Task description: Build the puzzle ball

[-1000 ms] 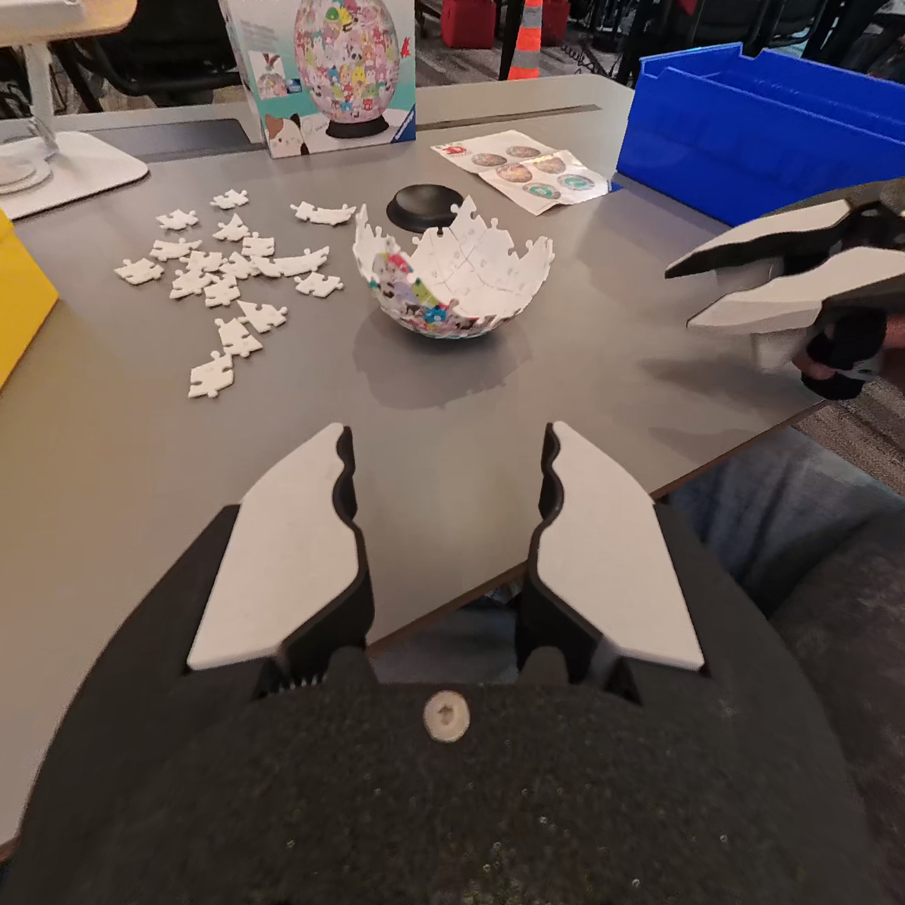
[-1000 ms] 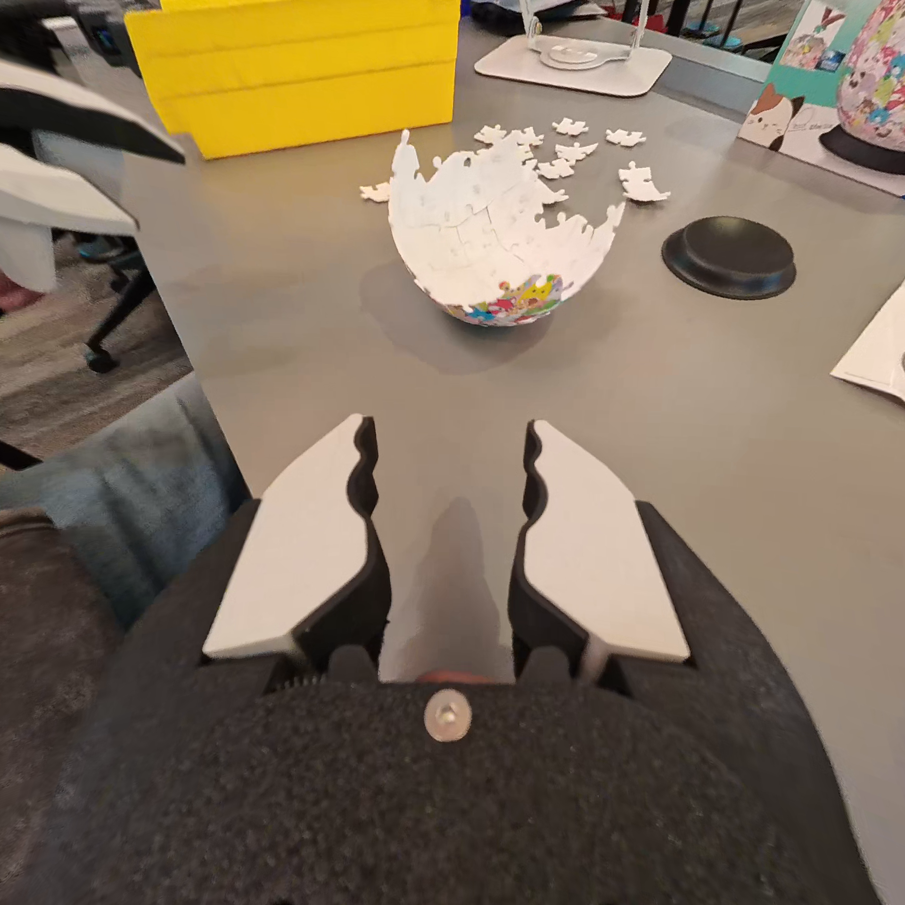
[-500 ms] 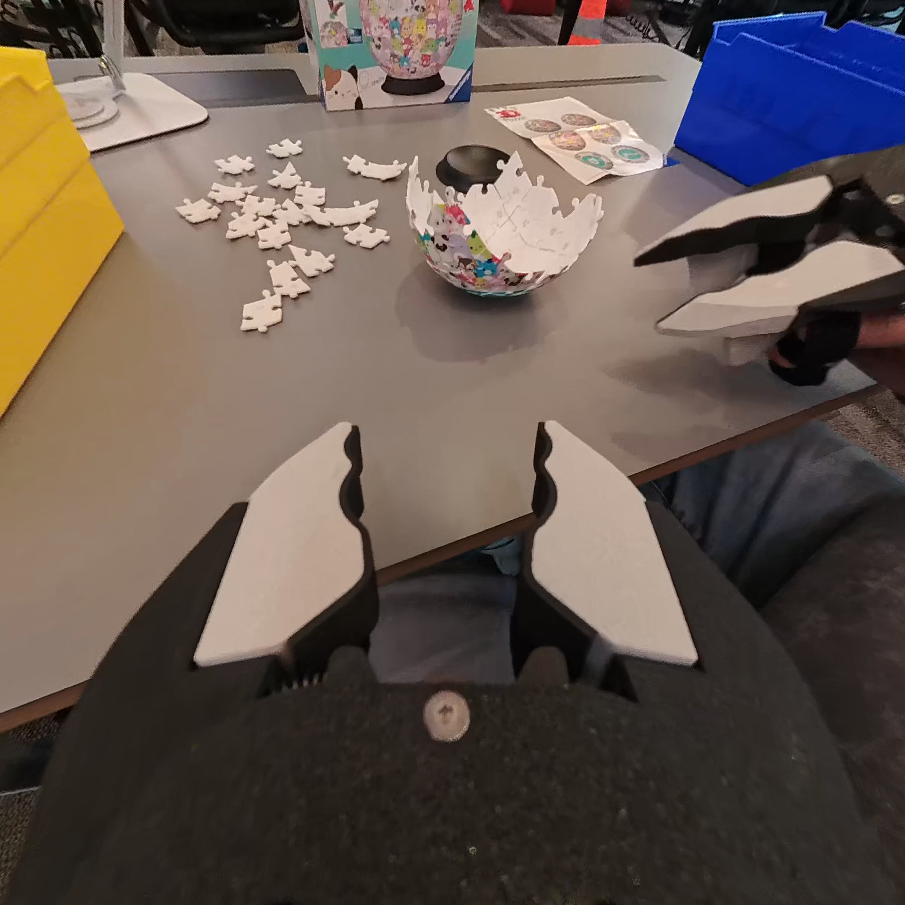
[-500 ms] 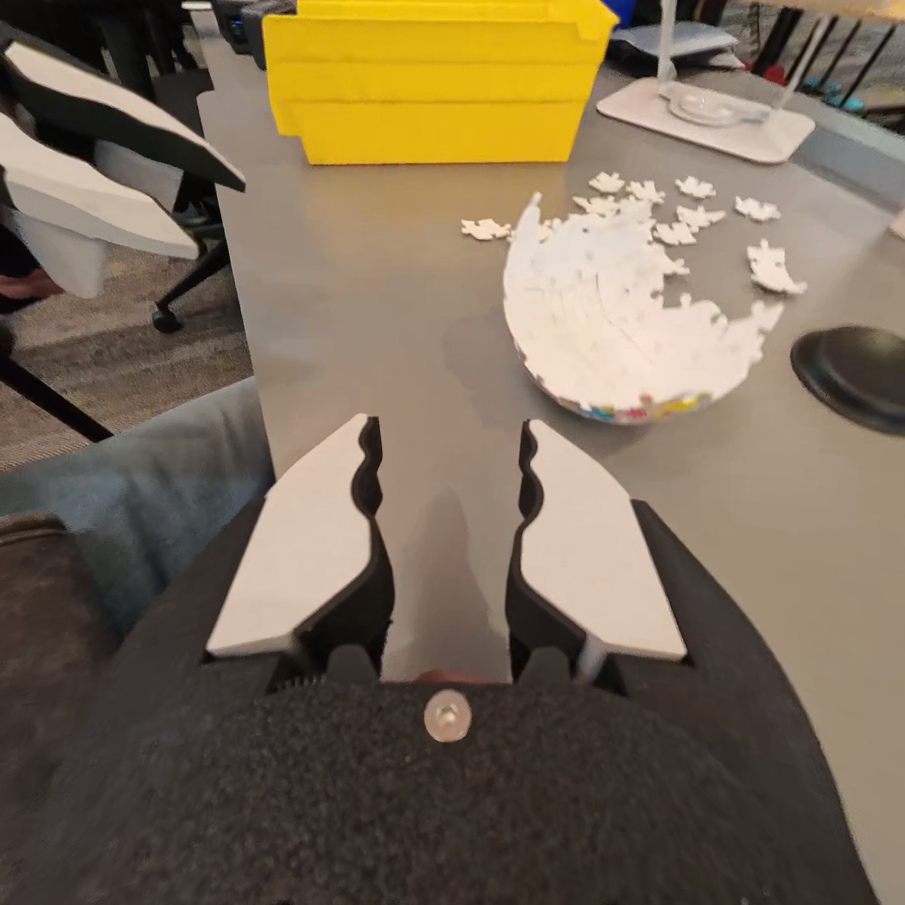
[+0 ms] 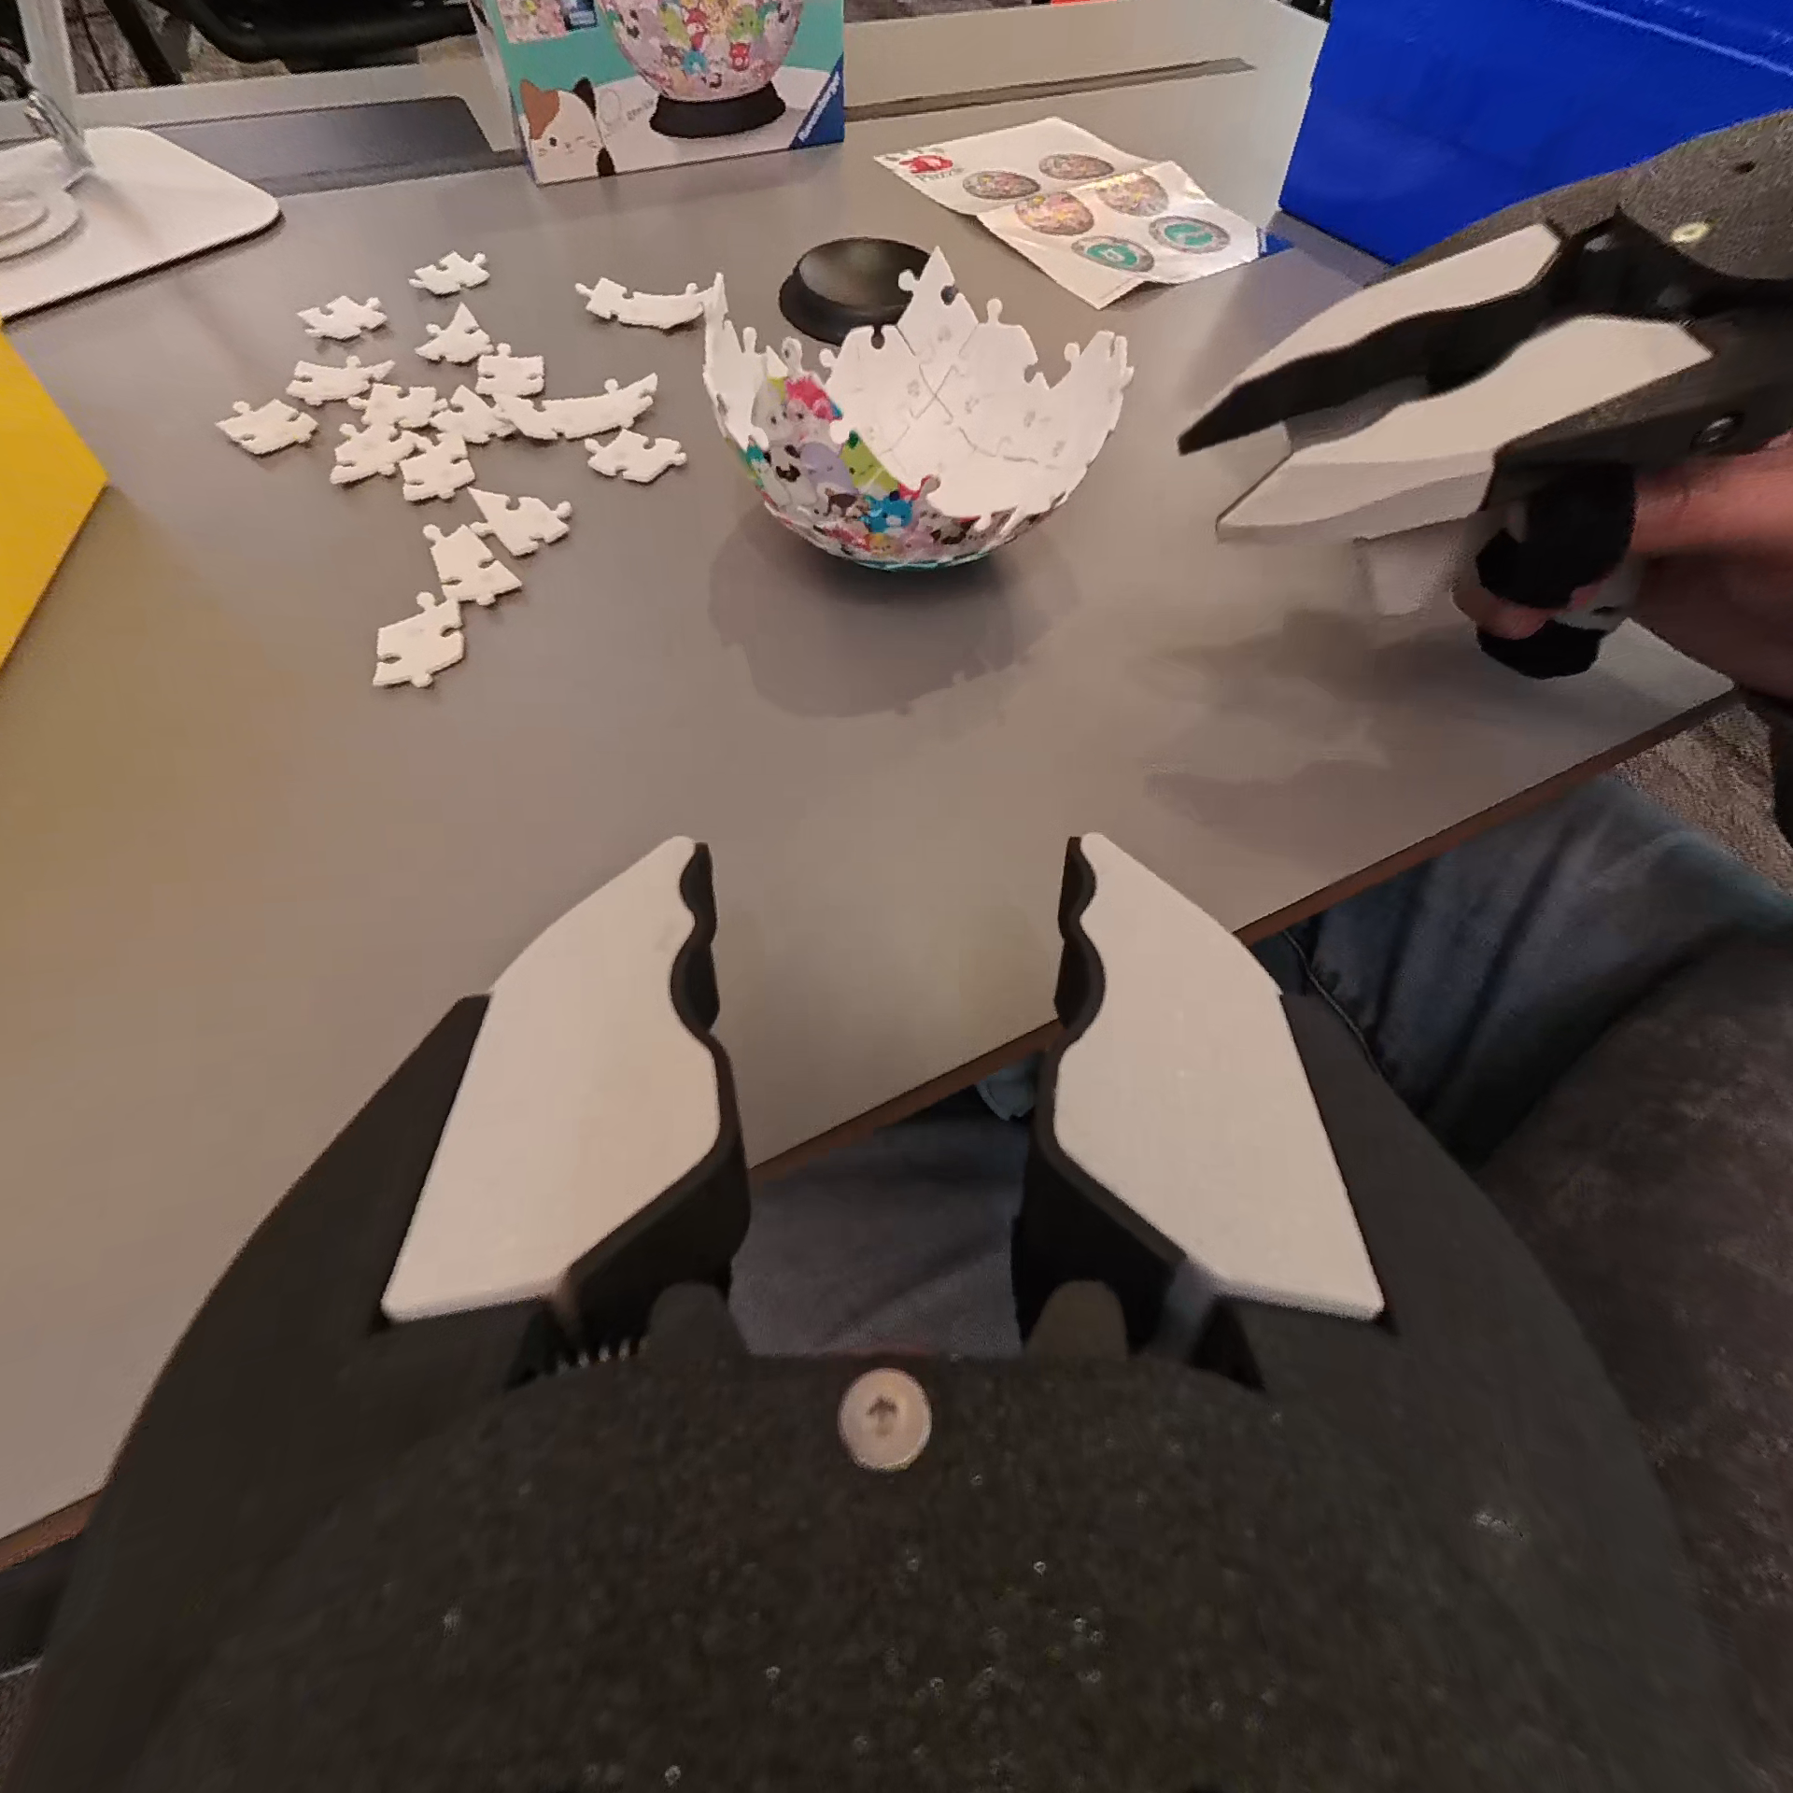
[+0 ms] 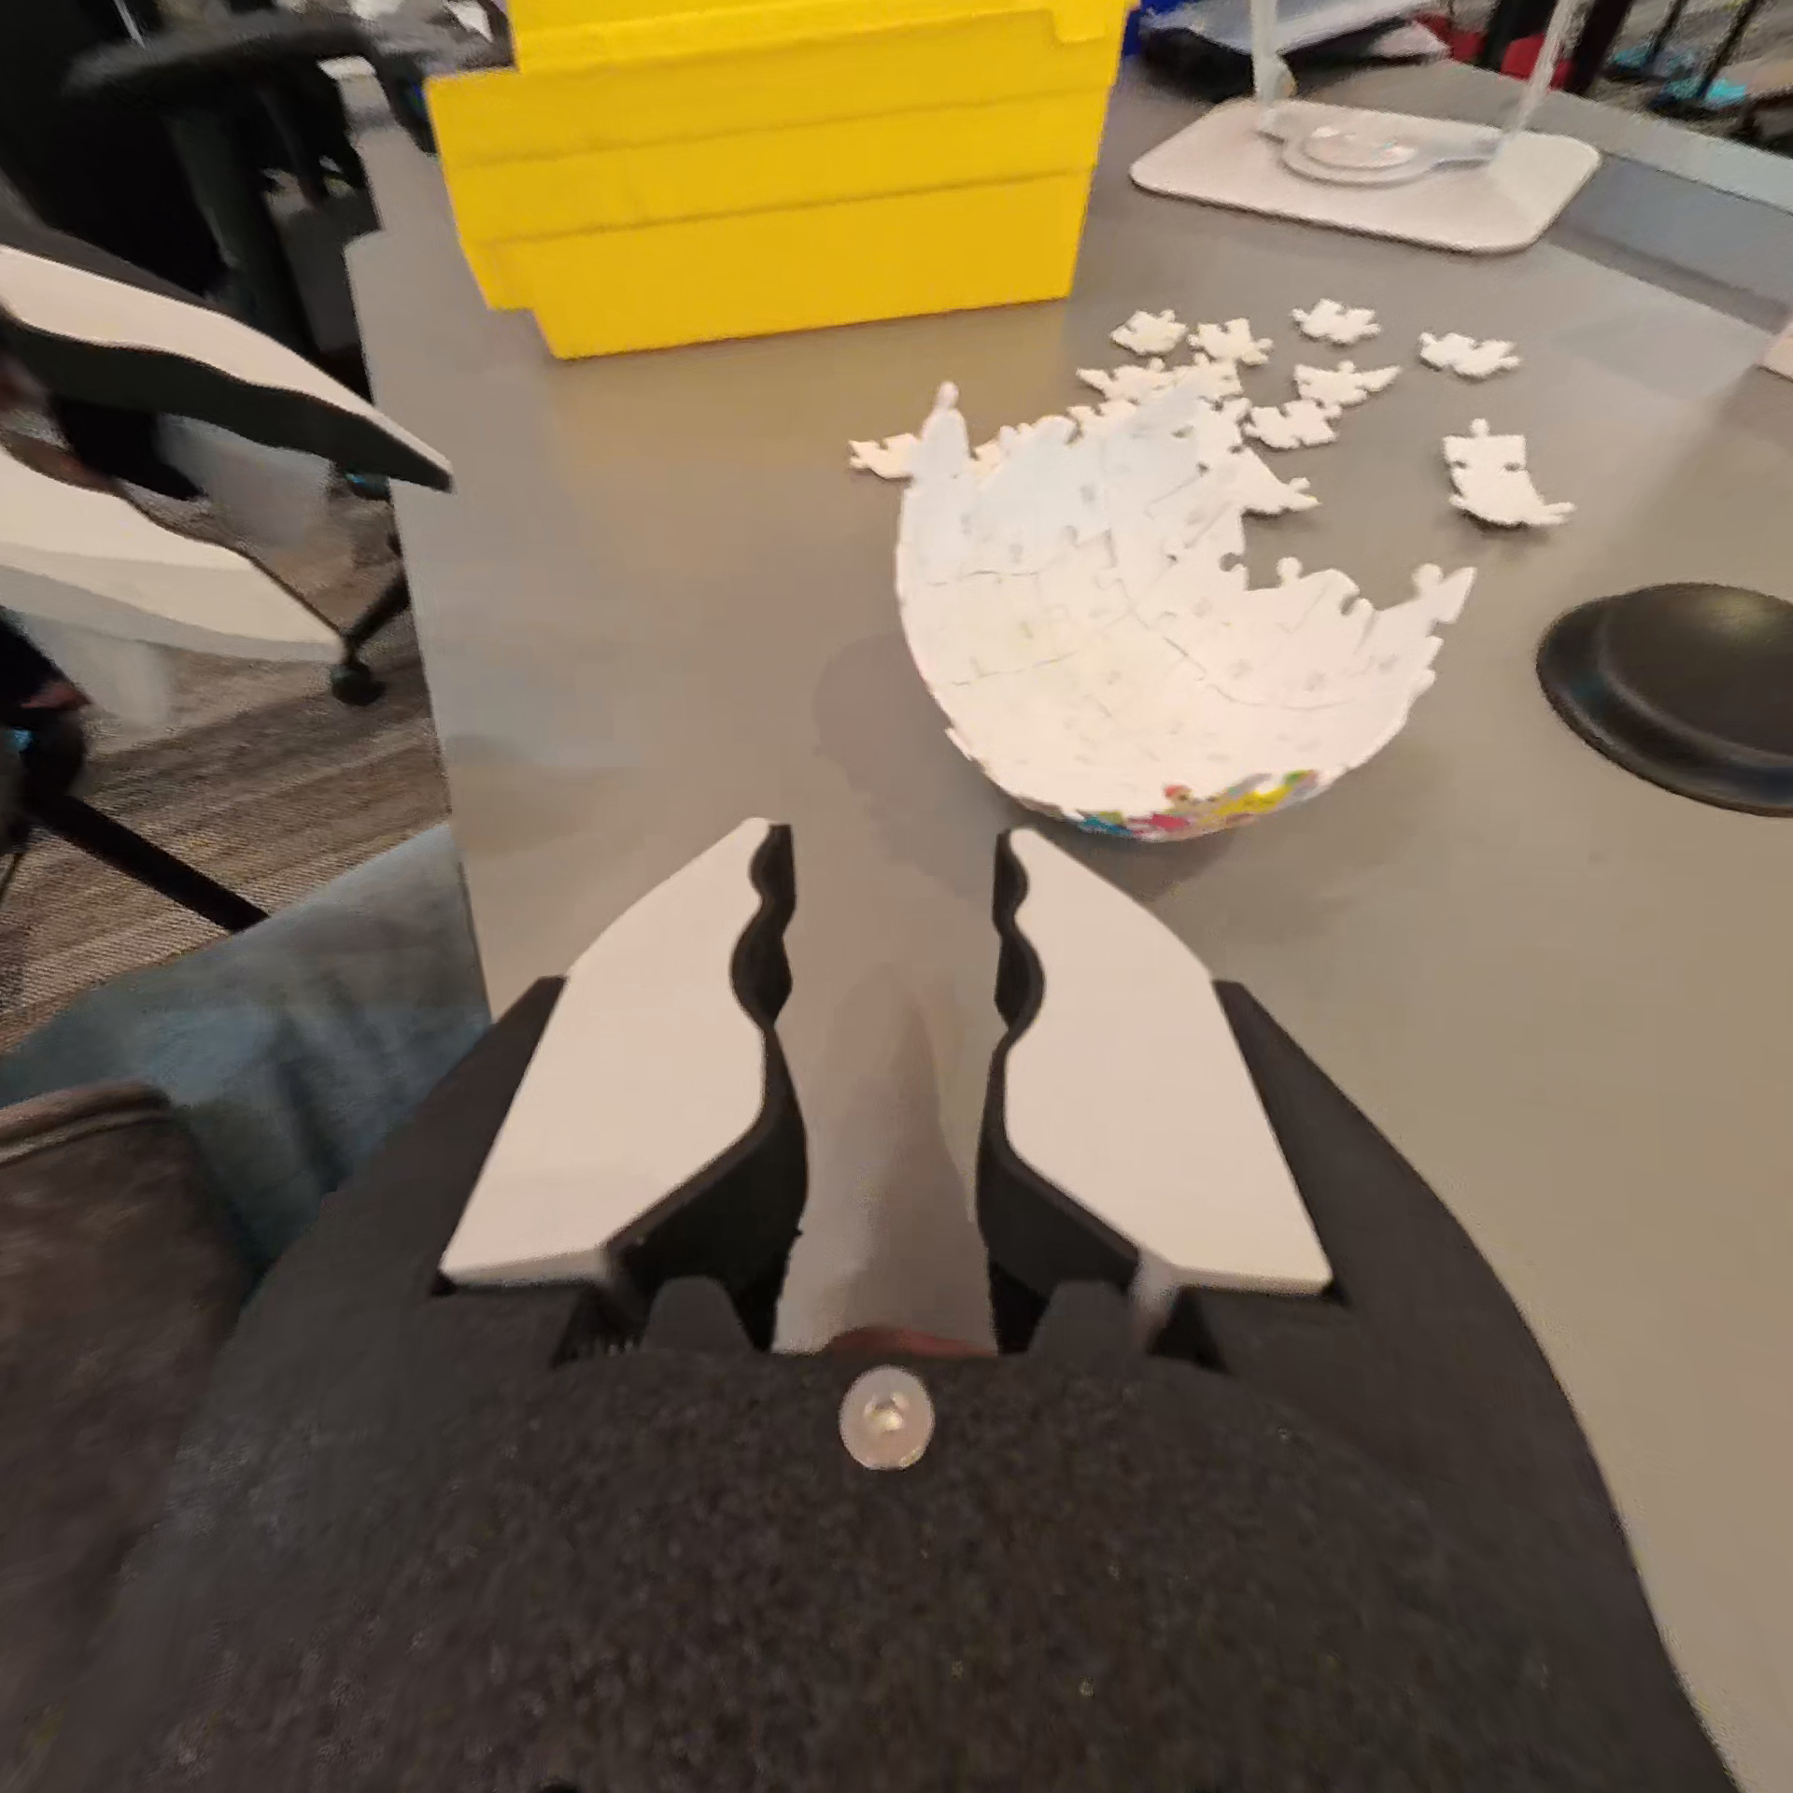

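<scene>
The half-built puzzle ball [image 5: 922,456] sits as an open bowl on the grey table [image 5: 291,873], rim jagged, white inside, coloured print on the outer shell; in the right wrist view it [image 6: 1145,660] leans with the opening toward the camera. Loose white pieces [image 5: 437,456] lie scattered flat beside it, toward the yellow bin [image 6: 776,184]. A black round stand [image 5: 854,286] rests just behind the bowl, apart from it. Farther back: the puzzle box [image 5: 679,87], a printed sheet [image 5: 1077,209], a blue bin [image 5: 1533,107]. The left gripper [image 5: 885,859] hangs over the near table edge, jaws wide apart, nothing between them. The right gripper [image 6: 885,844] is near the bowl, not touching it, jaws parted at a narrower gap, empty. The person's knee [image 5: 1504,931] shows below the table edge.
</scene>
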The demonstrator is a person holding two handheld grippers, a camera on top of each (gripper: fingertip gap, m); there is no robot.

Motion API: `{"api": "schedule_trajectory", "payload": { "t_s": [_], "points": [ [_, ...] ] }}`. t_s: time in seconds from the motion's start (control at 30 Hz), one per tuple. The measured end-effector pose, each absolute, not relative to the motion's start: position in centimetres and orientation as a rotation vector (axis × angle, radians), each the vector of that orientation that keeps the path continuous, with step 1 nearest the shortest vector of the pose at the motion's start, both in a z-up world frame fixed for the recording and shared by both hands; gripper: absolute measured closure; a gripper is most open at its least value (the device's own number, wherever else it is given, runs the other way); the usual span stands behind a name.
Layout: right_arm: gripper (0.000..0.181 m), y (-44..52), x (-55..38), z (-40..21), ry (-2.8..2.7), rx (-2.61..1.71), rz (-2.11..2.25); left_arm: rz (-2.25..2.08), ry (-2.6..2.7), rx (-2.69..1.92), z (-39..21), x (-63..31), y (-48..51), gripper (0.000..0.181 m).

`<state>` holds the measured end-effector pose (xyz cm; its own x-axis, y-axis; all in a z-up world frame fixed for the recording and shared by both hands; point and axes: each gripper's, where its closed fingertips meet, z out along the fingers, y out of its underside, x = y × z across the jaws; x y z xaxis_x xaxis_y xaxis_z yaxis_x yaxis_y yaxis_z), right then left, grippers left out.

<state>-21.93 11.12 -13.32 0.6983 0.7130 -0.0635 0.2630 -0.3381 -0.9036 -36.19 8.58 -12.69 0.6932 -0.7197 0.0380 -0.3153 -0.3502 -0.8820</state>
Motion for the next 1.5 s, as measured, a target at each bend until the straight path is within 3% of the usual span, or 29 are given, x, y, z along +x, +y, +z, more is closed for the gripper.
{"api": "schedule_trajectory", "payload": {
  "t_s": [0.13, 0.43, 0.53, 0.77, 1.23, 1.37, 1.5],
  "points": [
    [0.123, 11.9, -22.8, -13.7, -0.803, -1.896, 0.529, -0.538, 0.826, -1.946, -12.8, -35.4, 8.7, 0.113],
    [0.121, 13.5, -20.6, -14.1, -0.744, -1.927, 0.417, -0.535, 0.871, -1.941, -13.1, -34.6, 8.8, 0.113],
    [0.134, 12.7, -21.4, -13.9, -0.762, -1.931, 0.518, -0.533, 0.877, -1.946, -13.2, -34.5, 8.7, 0.113],
    [0.117, 13.2, -22.1, -14.7, -0.799, -1.937, 0.443, -0.525, 0.879, -1.945, -13.2, -34.6, 8.6, 0.113],
    [0.117, 13.5, -20.8, -14.3, -0.798, -1.927, 0.358, -0.512, 0.883, -1.953, -13.4, -34.7, 8.6, 0.113],
    [0.126, 12.6, -21.3, -14.8, -0.834, -1.948, 0.436, -0.512, 0.886, -1.956, -13.5, -34.7, 8.6, 0.113],
    [0.12, 13.3, -21.7, -14.7, -0.824, -1.941, 0.418, -0.511, 0.891, -1.959, -13.6, -34.6, 8.5, 0.112]
  ]
}}
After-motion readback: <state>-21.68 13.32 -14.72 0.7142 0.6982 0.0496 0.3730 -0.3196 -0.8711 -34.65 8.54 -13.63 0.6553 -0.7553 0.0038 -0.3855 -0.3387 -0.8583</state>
